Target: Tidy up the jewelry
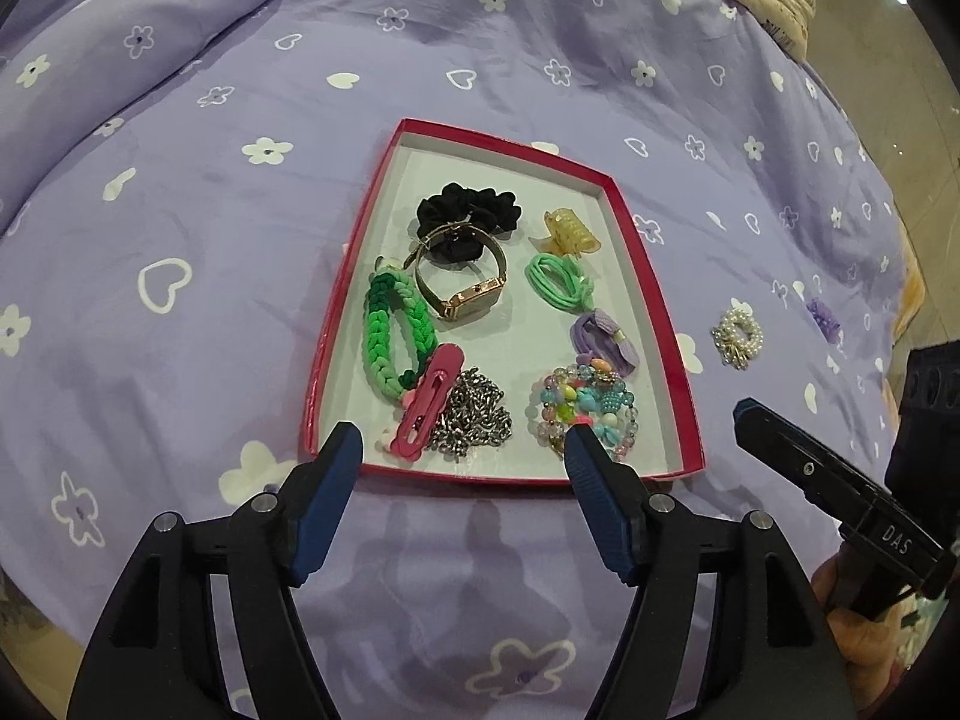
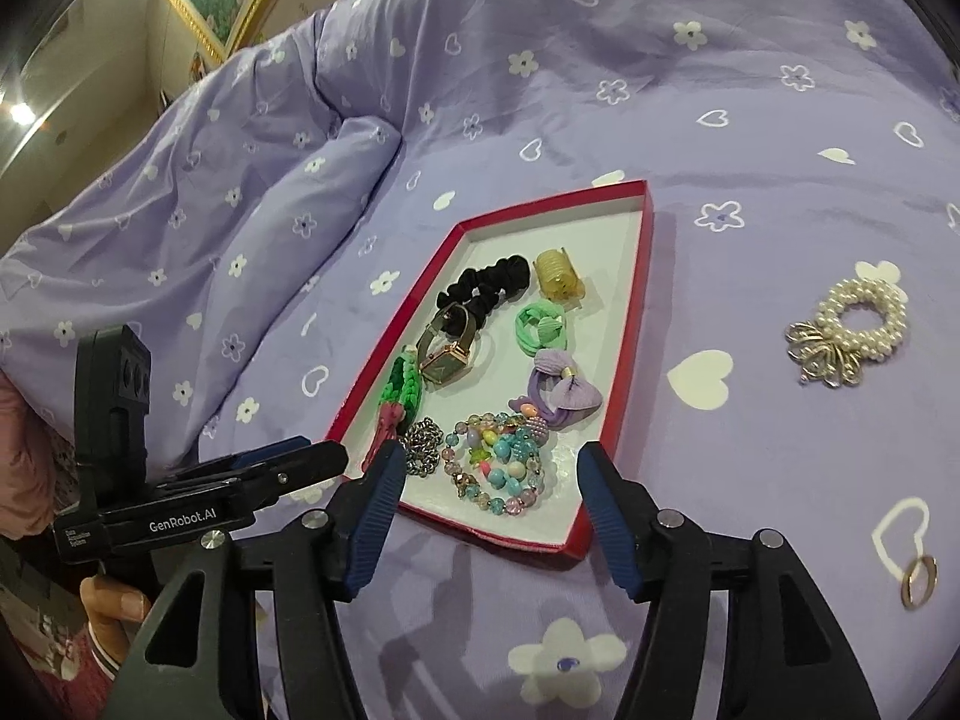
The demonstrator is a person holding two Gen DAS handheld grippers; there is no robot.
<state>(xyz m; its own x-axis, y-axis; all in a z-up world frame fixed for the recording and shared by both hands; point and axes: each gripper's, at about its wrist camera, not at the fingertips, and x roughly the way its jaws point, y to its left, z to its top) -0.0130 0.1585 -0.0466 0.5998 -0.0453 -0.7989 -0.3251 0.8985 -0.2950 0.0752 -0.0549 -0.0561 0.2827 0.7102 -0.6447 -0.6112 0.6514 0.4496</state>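
Observation:
A shallow red-rimmed tray [image 1: 651, 276] [image 2: 636, 324] with a white floor lies on the purple bedspread. In it lie a black scrunchie [image 1: 465, 210], a gold watch [image 1: 471, 297], a green braided band [image 1: 390, 336], a pink hair clip [image 1: 423, 408], a silver chain [image 1: 477, 420], a colourful bead bracelet [image 1: 585, 405] [image 2: 501, 459], a purple bow tie [image 2: 564, 393], a green hair tie [image 1: 558, 282] and a yellow claw clip [image 2: 558, 273]. My left gripper [image 1: 465, 441] hangs open at the tray's near edge, holding nothing. My right gripper [image 2: 489, 462] is open too, above the near end.
A pearl scrunchie with a silver charm [image 2: 852, 330] [image 1: 738, 336] lies on the bedspread right of the tray. A small gold ring [image 2: 921, 582] rests further forward at the right. A bunched fold of bedspread [image 2: 240, 228] rises at the left. A hand [image 2: 114, 606] holds the left tool.

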